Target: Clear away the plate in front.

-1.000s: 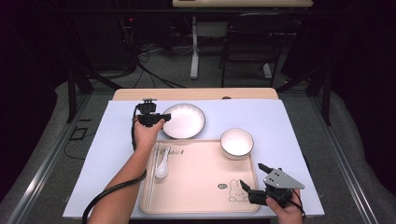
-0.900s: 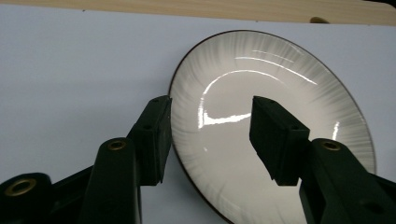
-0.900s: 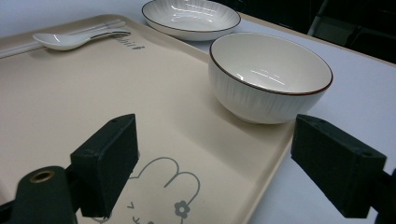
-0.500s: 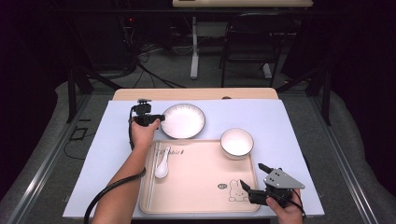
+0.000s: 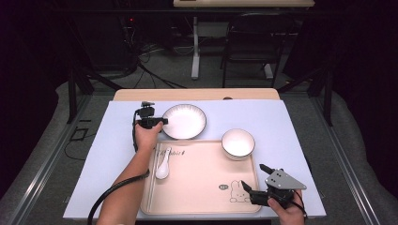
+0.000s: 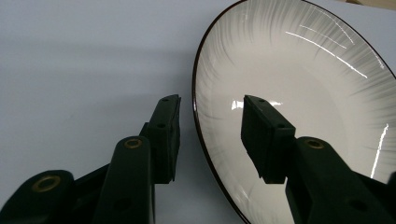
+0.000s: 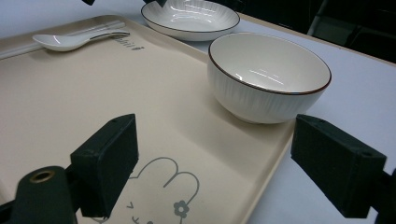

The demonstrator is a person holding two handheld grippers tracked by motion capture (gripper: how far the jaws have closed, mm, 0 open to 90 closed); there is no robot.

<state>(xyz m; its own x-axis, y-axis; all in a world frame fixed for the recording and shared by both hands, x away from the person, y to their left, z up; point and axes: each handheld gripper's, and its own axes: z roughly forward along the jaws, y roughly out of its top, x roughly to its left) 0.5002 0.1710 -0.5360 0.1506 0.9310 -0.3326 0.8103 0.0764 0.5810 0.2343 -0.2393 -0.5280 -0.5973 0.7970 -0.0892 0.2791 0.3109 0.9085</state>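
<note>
Your left gripper (image 6: 210,121) is closing its spread jaws astride the near-left rim of the white, dark-rimmed ribbed plate (image 5: 184,121), lying on the table beyond the tray (image 5: 197,187), pads not yet pressing.

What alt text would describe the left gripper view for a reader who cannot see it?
The left tool straddles the dark-edged rim of a round white ribbed ceramic plate, one black jaw outside it and one over its inside, with gaps on both sides; the jaws have just been closing. The plate rests on a pale lilac table cover.

A dark room is being shown: black cables (image 5: 155,77) are lying on the grey floor (image 5: 47,140), beside a black chair (image 5: 248,47).
</note>
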